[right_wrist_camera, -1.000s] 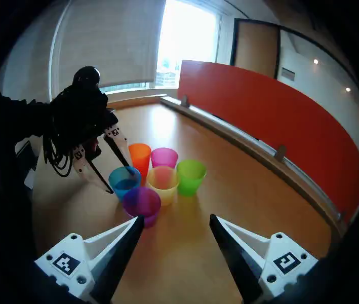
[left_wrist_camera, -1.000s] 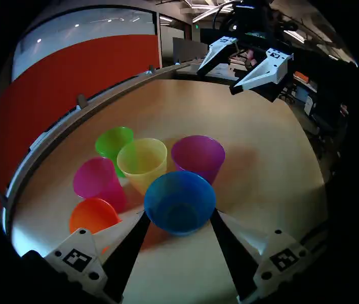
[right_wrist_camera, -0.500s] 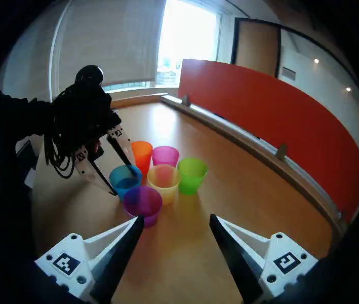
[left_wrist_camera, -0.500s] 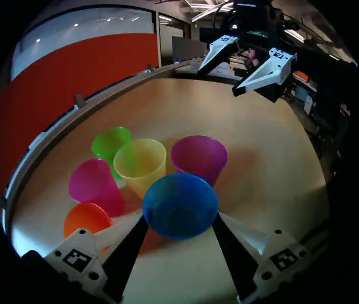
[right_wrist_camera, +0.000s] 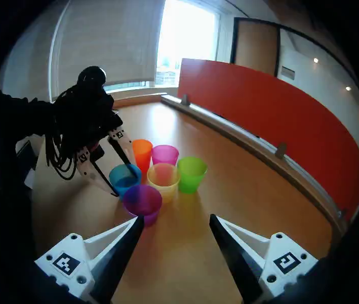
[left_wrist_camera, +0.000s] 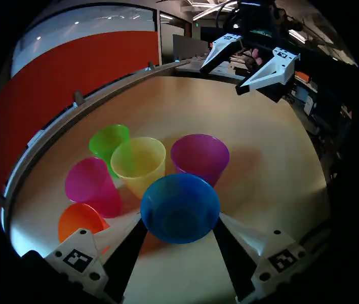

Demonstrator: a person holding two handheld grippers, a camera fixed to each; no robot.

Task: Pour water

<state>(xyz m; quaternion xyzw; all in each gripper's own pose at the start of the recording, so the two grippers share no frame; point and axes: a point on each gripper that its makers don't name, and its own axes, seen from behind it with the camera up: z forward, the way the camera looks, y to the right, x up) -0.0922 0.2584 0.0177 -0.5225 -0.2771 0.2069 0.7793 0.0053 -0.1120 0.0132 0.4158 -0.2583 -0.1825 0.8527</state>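
Several coloured plastic cups stand bunched on a wooden table (left_wrist_camera: 270, 152). The blue cup (left_wrist_camera: 179, 207) sits between the fingers of my left gripper (left_wrist_camera: 180, 220), which is open, a finger on each side of it. Behind it are the purple cup (left_wrist_camera: 199, 154), the yellow cup (left_wrist_camera: 137, 162), the green cup (left_wrist_camera: 107, 142), the pink cup (left_wrist_camera: 89, 185) and the orange cup (left_wrist_camera: 78, 223). My right gripper (right_wrist_camera: 174, 218) is open and holds nothing, a little short of the purple cup (right_wrist_camera: 142, 200). The right gripper view has the left gripper (right_wrist_camera: 122, 182) straddling the blue cup (right_wrist_camera: 125, 178).
A red partition (right_wrist_camera: 280, 111) with a metal rail runs along one long table edge. A person's dark sleeve and cables (right_wrist_camera: 73, 126) hang above the left gripper. Bare tabletop (right_wrist_camera: 260, 192) lies beyond the cups. The right gripper (left_wrist_camera: 221, 81) hovers over the far table end.
My left gripper has edged forward, so the blue cup sits deeper between its fingers. The right gripper has hardly moved.
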